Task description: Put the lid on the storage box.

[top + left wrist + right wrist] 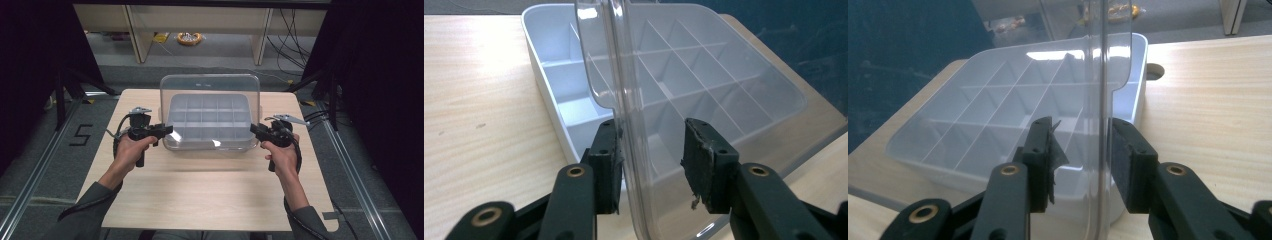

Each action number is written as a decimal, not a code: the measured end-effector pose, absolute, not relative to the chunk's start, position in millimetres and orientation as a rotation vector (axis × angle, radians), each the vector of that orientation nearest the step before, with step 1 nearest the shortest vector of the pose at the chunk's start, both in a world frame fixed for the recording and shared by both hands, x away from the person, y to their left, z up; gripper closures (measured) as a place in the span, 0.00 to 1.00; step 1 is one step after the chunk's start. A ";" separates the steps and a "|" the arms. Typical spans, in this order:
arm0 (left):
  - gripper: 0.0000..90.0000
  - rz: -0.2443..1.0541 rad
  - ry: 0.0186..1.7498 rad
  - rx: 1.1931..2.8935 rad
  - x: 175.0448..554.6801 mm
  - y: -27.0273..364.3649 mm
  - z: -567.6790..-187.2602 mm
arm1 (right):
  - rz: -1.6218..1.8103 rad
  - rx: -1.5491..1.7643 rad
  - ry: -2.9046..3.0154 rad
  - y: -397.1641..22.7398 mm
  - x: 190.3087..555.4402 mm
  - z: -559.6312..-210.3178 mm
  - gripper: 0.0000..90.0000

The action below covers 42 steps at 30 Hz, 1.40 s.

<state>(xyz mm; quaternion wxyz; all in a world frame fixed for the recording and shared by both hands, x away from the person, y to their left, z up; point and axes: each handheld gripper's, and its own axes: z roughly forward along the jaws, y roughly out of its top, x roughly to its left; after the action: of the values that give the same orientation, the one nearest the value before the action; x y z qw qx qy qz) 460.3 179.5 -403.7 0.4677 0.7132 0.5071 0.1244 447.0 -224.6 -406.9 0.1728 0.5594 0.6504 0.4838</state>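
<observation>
A pale grey tray (207, 120) divided into a grid of small empty compartments sits at the table's far middle, with its clear lid (210, 85) raised nearly upright over it, the lid's near edge low at the tray's front and its rounded corners up.

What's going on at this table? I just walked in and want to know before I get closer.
A person holds a gripper in each hand at a wooden table. A grey divided box sits there with its clear lid standing upright. The left gripper and right gripper each straddle a side edge of the lid, jaws open, not clamped. The compartments look empty.
</observation>
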 end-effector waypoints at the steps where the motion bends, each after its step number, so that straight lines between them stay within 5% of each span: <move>1: 0.66 0.301 1.249 1.749 463.3 179.5 -402.8 | 1.373 1.587 1.845 -224.6 447.0 -406.9 0.71; 42: 0.62 0.214 1.405 1.715 523.8 178.3 -420.4 | 1.320 1.737 1.801 -216.2 502.3 -427.7 0.69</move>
<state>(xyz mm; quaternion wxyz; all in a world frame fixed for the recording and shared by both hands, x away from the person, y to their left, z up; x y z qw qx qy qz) 523.8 178.3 -420.4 0.4413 0.6911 0.5659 0.0861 502.3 -216.2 -427.7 0.1557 0.6065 0.6290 0.4608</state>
